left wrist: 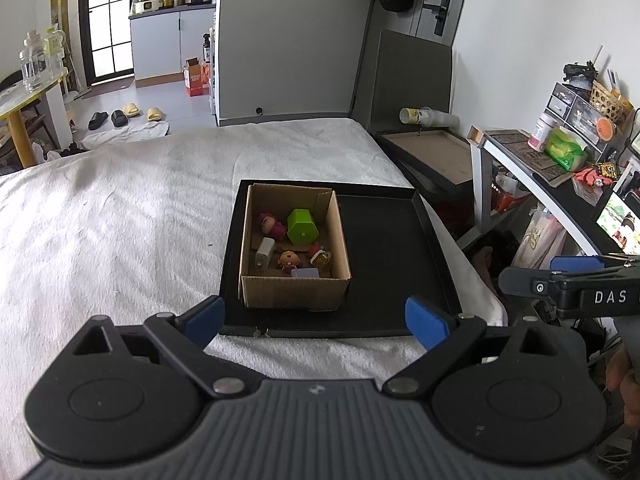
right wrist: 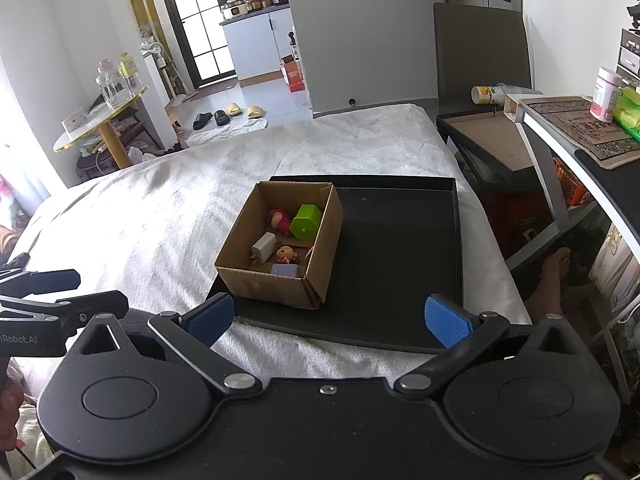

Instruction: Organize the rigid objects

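Spread wide: a fuzzy white blanket (left wrist: 120, 216). Upon it, a flat black tray (left wrist: 384, 240), rectangular, low-rimmed. At the tray's left side, an open corrugated cardboard box (left wrist: 296, 290) holding a glossy green hexagonal block (left wrist: 302, 226), a white charger (left wrist: 265, 251), small figurines. Left gripper (left wrist: 315, 318) and right gripper (right wrist: 328, 320) hovered before the tray, blue pads splayed apart, clutching nothing.

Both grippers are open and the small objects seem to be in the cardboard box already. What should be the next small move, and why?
Probably draw both grippers back a little and stop. The left gripper and right gripper are open and hold nothing. The green block, white charger and small figures lie inside the cardboard box, and the bare part of the black tray shows nothing loose.
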`<state>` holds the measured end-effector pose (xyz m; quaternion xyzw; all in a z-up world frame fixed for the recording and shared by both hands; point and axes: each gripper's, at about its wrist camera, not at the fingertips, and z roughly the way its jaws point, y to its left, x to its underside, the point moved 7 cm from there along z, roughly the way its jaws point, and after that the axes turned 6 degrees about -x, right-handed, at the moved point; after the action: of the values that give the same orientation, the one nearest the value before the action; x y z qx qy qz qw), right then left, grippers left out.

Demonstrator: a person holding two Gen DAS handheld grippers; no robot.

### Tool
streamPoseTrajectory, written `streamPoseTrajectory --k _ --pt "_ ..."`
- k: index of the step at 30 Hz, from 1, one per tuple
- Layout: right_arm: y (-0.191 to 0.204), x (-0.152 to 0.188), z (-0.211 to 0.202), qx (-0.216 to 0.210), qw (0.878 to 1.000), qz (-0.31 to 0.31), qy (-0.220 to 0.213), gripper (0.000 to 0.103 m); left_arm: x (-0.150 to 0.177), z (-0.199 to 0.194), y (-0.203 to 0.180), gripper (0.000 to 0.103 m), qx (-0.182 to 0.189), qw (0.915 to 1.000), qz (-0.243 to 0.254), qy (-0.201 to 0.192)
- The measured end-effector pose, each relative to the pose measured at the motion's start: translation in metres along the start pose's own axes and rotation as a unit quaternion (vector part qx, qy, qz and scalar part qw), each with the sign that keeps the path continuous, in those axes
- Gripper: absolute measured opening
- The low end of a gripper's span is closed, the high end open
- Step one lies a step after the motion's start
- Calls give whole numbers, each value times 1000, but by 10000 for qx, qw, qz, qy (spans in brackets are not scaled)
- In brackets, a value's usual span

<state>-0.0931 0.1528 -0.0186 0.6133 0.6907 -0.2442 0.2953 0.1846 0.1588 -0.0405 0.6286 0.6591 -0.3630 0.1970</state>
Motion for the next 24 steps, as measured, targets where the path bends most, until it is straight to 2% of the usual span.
streamPoseTrajectory --k 24 --pt "3 -1 1 4 10000 -42 -9 103 -3 0 4 96 -11 10000 -49 -12"
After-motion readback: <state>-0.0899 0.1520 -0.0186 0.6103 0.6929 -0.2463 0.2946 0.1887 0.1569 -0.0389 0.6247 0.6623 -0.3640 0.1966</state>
